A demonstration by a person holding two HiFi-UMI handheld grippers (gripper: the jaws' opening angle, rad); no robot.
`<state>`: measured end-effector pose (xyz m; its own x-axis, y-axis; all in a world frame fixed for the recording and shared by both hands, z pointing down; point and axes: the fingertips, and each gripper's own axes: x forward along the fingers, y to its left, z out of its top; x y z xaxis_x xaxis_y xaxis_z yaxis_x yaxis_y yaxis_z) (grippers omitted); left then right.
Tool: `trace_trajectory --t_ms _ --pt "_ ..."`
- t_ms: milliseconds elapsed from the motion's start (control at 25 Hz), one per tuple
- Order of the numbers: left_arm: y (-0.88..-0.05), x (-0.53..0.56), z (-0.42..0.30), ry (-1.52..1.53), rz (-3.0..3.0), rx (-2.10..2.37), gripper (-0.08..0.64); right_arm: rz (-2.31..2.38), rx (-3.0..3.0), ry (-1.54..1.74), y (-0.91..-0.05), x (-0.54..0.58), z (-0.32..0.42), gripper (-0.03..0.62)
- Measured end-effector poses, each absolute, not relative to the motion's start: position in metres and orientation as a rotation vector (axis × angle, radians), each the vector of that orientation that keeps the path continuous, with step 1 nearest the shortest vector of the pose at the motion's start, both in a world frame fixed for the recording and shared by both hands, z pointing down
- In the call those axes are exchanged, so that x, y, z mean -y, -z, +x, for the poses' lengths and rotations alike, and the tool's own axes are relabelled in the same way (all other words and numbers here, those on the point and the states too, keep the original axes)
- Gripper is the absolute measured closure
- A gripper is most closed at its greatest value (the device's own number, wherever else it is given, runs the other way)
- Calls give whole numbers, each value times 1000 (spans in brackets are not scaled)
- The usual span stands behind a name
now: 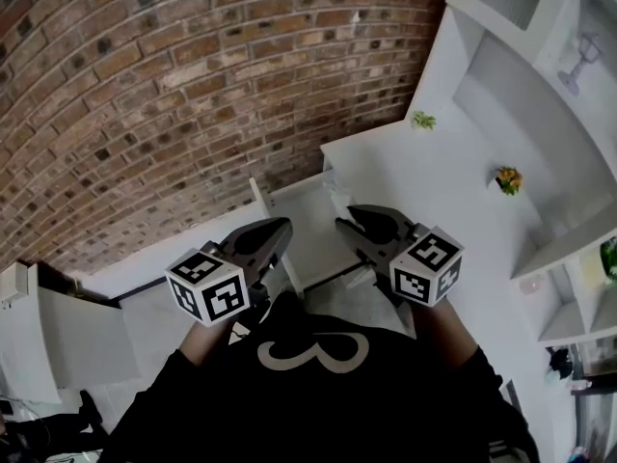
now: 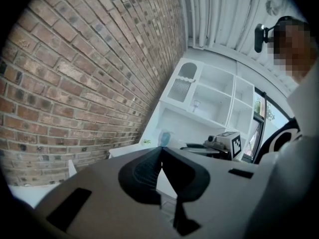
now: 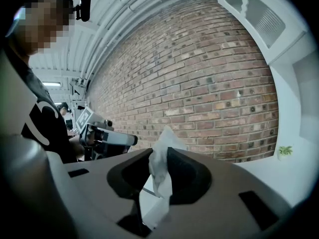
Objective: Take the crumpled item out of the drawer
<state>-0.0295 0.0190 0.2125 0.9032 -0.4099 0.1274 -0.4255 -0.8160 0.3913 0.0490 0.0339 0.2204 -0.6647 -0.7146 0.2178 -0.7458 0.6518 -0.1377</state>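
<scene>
The right gripper [image 3: 162,152] is clenched on the crumpled white tissue [image 3: 160,176], a thin creased wad poking above the pads and hanging below them, over the open drawer's [image 1: 304,189] right edge. The left gripper [image 2: 160,152], jaws pressed together on nothing, hovers alongside. A brick wall [image 1: 193,85] stands ahead and a white countertop [image 1: 415,177] lies to the right.

A brick wall [image 1: 145,85] is blocking the far side and a shelf unit [image 1: 540,114] the right, free room lying above the near drawer [image 1: 307,222].
</scene>
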Motion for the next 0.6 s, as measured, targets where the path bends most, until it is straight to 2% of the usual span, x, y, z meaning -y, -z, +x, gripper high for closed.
trace_trajectory --t_ms 600 --pt "-220 -11 -16 -99 2637 596 557 1249 2731 -324 -228 -31 64 498"
